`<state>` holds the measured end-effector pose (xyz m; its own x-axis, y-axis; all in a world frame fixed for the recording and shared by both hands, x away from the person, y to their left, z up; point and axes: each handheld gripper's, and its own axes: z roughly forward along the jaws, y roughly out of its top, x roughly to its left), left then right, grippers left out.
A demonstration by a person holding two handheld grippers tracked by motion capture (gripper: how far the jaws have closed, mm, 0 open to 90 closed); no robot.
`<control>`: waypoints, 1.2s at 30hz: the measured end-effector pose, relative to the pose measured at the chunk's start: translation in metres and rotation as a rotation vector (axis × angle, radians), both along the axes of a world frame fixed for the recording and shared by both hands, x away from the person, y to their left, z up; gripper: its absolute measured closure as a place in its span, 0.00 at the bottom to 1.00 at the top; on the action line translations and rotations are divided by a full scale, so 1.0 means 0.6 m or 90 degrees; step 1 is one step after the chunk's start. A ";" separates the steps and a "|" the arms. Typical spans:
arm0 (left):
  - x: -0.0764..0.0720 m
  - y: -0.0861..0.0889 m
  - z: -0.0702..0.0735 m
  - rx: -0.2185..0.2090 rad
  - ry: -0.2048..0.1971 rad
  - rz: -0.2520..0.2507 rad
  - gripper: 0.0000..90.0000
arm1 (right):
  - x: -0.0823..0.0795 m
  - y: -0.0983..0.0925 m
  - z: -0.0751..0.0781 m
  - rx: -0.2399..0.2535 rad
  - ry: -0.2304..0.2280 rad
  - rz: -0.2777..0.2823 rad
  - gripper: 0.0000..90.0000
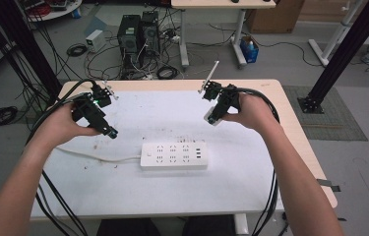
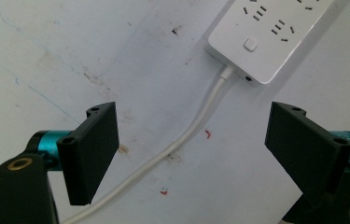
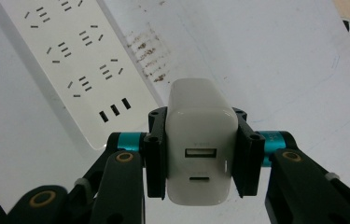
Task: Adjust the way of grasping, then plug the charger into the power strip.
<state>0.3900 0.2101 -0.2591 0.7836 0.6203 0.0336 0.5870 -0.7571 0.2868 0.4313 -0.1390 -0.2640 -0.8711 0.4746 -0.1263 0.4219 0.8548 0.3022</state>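
A white power strip (image 1: 173, 156) lies in the middle of the white table top, its cord (image 1: 98, 157) running off to the left. In the right gripper view a white USB charger block (image 3: 200, 140) sits clamped between the two black jaws, its ports facing the camera, with the power strip (image 3: 70, 60) below and ahead. My right gripper (image 1: 212, 117) is shut on that charger, held above the table right of the strip. My left gripper (image 1: 109, 132) hovers left of the strip, jaws wide open over the cord (image 2: 182, 140) with nothing between them; the power strip's (image 2: 275, 32) switch end lies ahead.
The table (image 1: 270, 88) has a wooden rim around a white mat. Black cables trail from both grippers off the table's sides. Beyond the far edge the floor holds computer towers (image 1: 138, 34), loose cables and another desk's legs.
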 end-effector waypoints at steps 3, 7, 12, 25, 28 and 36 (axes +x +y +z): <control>0.001 -0.001 -0.001 -0.002 -0.001 0.002 0.20 | 0.000 -0.001 0.001 0.005 0.000 0.001 0.69; 0.002 -0.003 -0.002 -0.004 -0.001 0.005 0.20 | -0.001 -0.002 0.001 0.006 -0.003 0.003 0.69; 0.004 -0.005 0.000 -0.004 -0.003 0.001 0.20 | 0.001 -0.003 0.002 0.006 0.002 0.001 0.69; 0.004 -0.003 0.000 -0.006 -0.003 0.001 0.20 | -0.002 -0.002 0.004 0.006 0.001 -0.004 0.69; 0.004 -0.004 -0.001 -0.008 -0.003 0.001 0.20 | -0.002 -0.002 0.004 0.007 -0.002 0.001 0.69; 0.004 -0.003 -0.004 -0.009 -0.001 0.003 0.20 | -0.001 -0.004 0.005 0.005 0.001 0.002 0.69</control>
